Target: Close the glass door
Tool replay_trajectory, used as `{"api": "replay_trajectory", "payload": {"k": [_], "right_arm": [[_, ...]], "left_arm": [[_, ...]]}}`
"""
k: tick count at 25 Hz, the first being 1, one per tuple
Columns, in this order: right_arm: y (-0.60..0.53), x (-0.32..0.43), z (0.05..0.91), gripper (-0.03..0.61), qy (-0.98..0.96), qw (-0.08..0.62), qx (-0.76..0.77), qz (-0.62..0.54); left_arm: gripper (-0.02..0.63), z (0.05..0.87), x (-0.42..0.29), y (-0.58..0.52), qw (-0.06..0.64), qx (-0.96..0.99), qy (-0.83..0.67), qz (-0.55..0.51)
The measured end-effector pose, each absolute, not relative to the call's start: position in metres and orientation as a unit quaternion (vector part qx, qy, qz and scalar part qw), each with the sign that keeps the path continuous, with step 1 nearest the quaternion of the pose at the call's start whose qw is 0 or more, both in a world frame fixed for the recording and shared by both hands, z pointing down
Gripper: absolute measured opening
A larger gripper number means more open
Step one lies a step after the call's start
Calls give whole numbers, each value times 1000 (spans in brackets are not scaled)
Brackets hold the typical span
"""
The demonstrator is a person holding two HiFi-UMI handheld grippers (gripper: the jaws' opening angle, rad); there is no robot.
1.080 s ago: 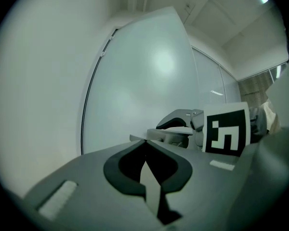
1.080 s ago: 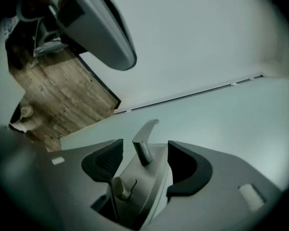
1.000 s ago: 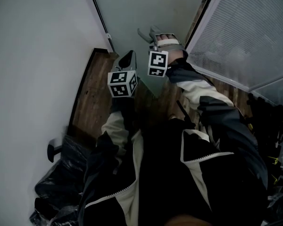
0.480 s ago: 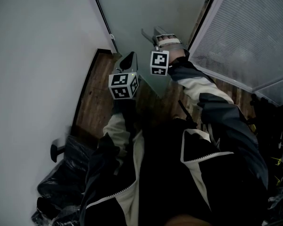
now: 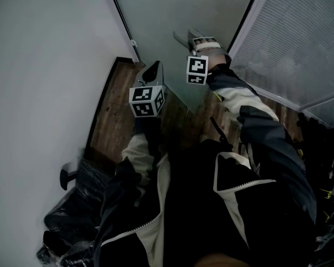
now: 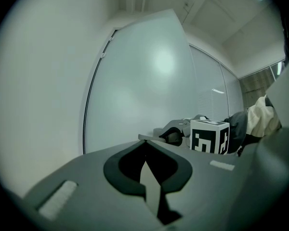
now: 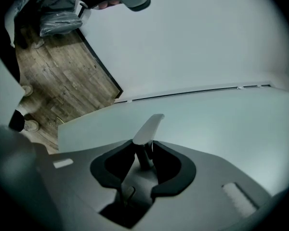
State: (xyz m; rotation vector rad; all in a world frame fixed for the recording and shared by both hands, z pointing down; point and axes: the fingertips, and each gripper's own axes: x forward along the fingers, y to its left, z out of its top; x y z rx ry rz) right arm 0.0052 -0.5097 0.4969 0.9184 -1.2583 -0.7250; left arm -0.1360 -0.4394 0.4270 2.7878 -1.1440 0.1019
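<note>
The frosted glass door (image 5: pixel 172 10) stands ahead of me, its lower edge (image 5: pixel 181 102) over the wooden floor. My right gripper (image 5: pixel 190 38) is shut on the door's grey lever handle (image 5: pixel 181 36). In the right gripper view the handle (image 7: pixel 148 128) sticks out between the closed jaws of the right gripper (image 7: pixel 145 150), with the door pane (image 7: pixel 207 124) behind. My left gripper (image 5: pixel 154 70) hovers lower and left of it, shut and holding nothing. In the left gripper view the left gripper (image 6: pixel 144 146) points at the door (image 6: pixel 149 81), apart from it.
A white wall (image 5: pixel 44 65) runs along the left, with a black door-frame strip (image 5: pixel 119 18) beside the door. A window with blinds (image 5: pixel 300 38) is at the right. Wooden floor (image 5: pixel 108 115) lies below, and black bags (image 5: pixel 72 204) sit at the lower left.
The right gripper closed on the lever handle, then moved right and farther away with it. The door edge shifted with it. The left gripper stayed put.
</note>
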Motion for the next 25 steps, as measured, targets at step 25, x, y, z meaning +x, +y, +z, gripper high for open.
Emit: {"api": "replay_trajectory", "payload": {"k": [25], "right_arm": [[-605, 205, 499, 137, -517, 696, 400, -297]], "left_arm": [[3, 416, -9, -482, 58, 911, -407, 41]]}}
